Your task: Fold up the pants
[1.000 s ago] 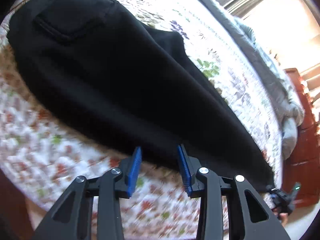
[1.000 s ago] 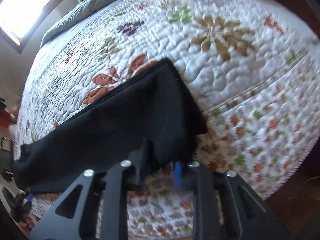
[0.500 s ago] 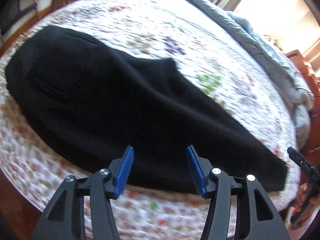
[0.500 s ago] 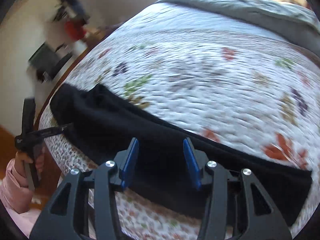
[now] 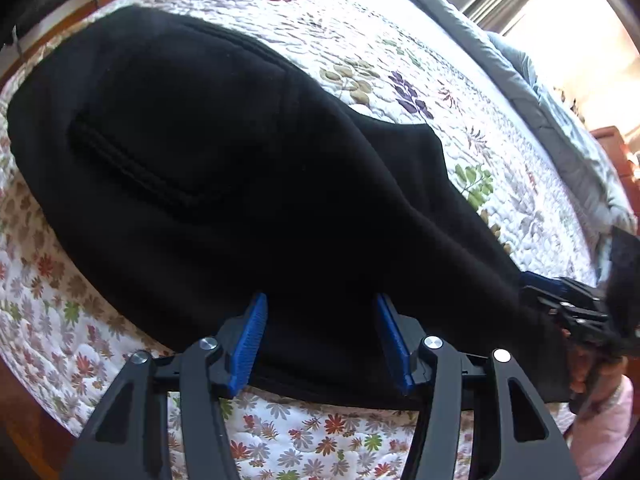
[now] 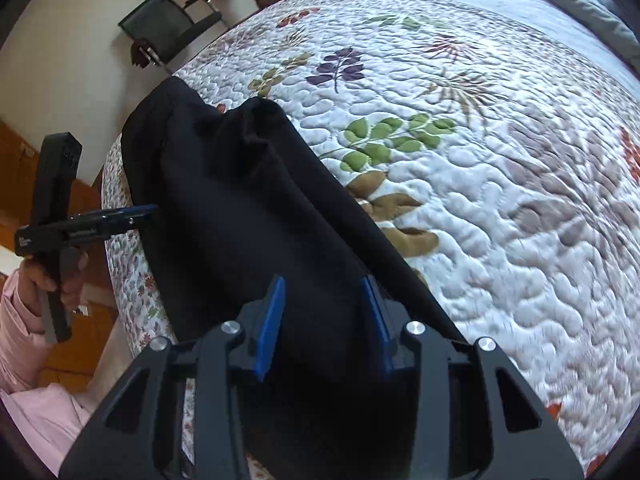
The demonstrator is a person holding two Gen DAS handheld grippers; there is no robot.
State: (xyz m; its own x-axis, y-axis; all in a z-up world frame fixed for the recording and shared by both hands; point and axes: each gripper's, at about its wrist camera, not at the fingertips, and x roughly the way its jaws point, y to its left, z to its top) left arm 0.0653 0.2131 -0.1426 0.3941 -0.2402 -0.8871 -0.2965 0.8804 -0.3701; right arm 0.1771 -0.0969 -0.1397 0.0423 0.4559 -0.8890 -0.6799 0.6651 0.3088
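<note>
Black pants (image 5: 240, 160) lie folded lengthwise on a floral quilt (image 5: 440, 40), waist and pocket at the left and the leg running right. My left gripper (image 5: 320, 304) hangs open over the pants' near edge, with cloth showing between its blue pads but not pinched. In the right wrist view the pants (image 6: 240, 208) stretch away toward the waist. My right gripper (image 6: 322, 284) stands open just above the leg, nothing squeezed. Each gripper also shows in the other's view: the right gripper (image 5: 536, 284) at the leg, the left gripper (image 6: 140, 211) by the waist.
The quilt's near edge (image 5: 320, 440) drops to a wooden floor (image 6: 24, 160). A grey blanket (image 5: 520, 72) lies along the bed's far side. A black chair (image 6: 168, 24) stands by the wall. A pink sleeve (image 6: 24, 320) is at the lower left.
My right gripper let go of the leg's hem, rolled round and swept along the leg toward the waist. My left gripper's jaws widened as it slid closer over the pants' near edge.
</note>
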